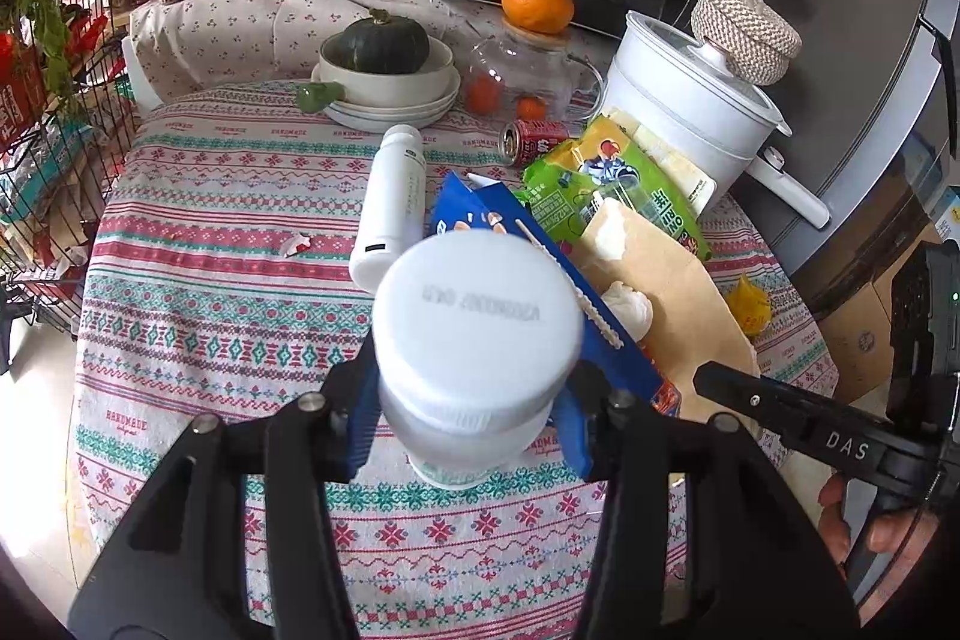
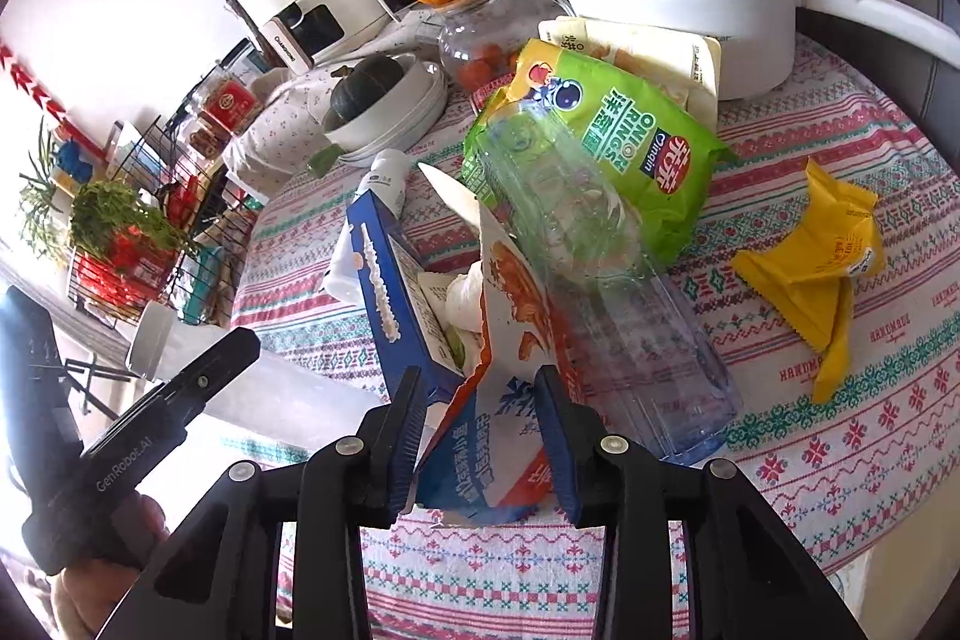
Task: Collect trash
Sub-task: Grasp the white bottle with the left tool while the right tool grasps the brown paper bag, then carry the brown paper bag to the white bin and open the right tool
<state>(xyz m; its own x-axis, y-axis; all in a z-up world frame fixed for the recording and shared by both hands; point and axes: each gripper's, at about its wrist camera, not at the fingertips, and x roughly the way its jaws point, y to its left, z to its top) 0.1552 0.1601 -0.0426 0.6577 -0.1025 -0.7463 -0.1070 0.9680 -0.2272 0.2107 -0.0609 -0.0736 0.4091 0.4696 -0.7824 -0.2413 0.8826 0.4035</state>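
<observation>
Overall: several containers and loose wrappers lie on the round bench [image 1: 198, 196] under a patterned red-and-teal cloth.
Cream bowl [image 1: 384, 70]: sits on stacked plates at the far side and holds a dark green squash [image 1: 381, 43].
Glass jar [image 1: 516, 73]: wooden lid with an orange tangerine [image 1: 537, 1] resting on top; small orange fruits inside.
White electric pot [image 1: 690, 100]: lid on, a woven lidded basket [image 1: 744, 28] on it; contents hidden.
Paper bag [image 1: 666, 292]: brown, lying flat with its mouth open; crumpled white tissue [image 1: 627, 307] shows at the opening.
Left gripper [image 1: 465, 424]: clamped on a frosted plastic jar with a white screw cap [image 1: 477, 316], blue pads on either side just below the cap; the jar points away from the camera, above the cloth.
Right gripper [image 2: 480, 436]: closed on a torn blue-and-orange carton [image 2: 480, 400], which rises between the fingers with its flaps splayed.
Clear plastic bottle [image 2: 600, 274]: empty, crushed, on its side just right of the carton, resting over a green onion-ring snack bag [image 2: 636, 148].
Yellow wrapper [image 2: 822, 256]: crumpled, apart to the right on the cloth.
White cylinder bottle [image 1: 390, 208]: lying beside the carton.
Red drink can [image 1: 531, 141]: on its side near the glass jar.
</observation>
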